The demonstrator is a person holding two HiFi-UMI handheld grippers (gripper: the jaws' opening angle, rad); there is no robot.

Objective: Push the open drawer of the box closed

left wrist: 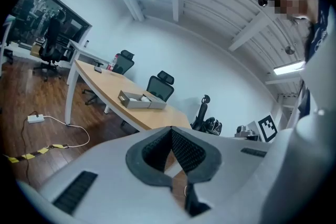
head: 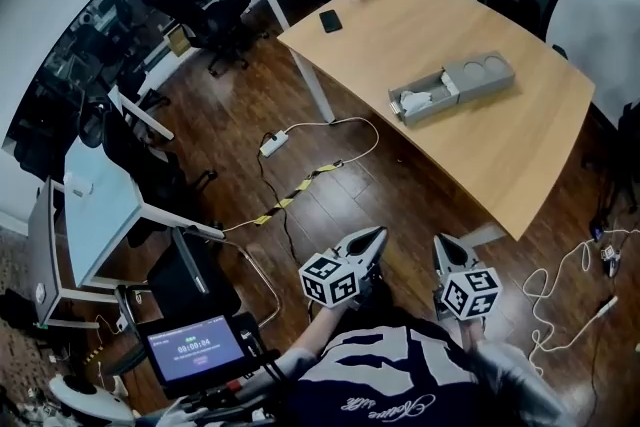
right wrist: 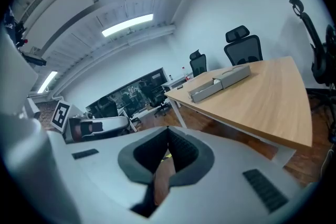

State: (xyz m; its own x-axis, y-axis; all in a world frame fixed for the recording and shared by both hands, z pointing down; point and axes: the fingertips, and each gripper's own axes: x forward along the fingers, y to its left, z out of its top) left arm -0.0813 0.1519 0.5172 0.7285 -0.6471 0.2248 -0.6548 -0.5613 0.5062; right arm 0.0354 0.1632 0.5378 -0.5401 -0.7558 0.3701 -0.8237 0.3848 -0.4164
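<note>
Left tool (head: 372,235), right tool (head: 443,243) closed, empty; drawer (head: 430,112) contents indistinct.

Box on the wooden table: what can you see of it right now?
The box is flat, grey and rectangular, perhaps cardboard, with two round recesses in its top. Its drawer is pulled out at the left end in the head view and holds white items. It lies flat on the table; nothing else touches it.

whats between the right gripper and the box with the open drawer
In the head view, only wood floor, then the near edge of the table and its bare top, lie between the right gripper and the box.
</note>
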